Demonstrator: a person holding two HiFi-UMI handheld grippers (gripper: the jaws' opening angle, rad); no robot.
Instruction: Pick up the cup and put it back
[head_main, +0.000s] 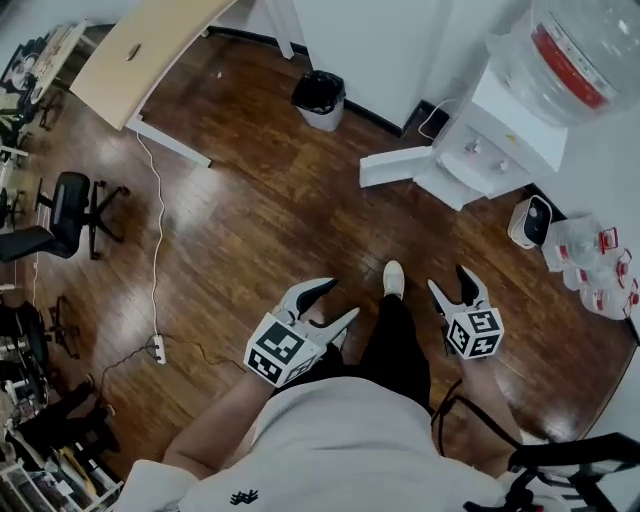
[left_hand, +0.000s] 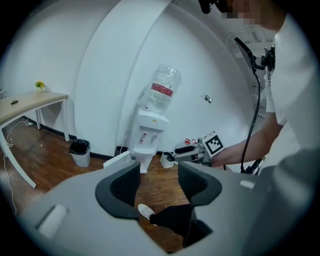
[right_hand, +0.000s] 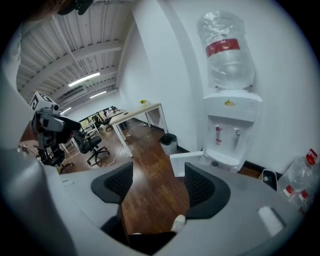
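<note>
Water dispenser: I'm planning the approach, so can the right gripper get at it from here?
Probably, after a step forward: the right gripper is open and empty, and only wooden floor shows between it and the water dispenser.

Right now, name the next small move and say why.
Probably a step forward toward the dispenser. The left gripper and right gripper are both open and empty. A stretch of floor lies between the person and the dispenser, and no cup shows clearly in any view, so nothing is within grasp yet.
</note>
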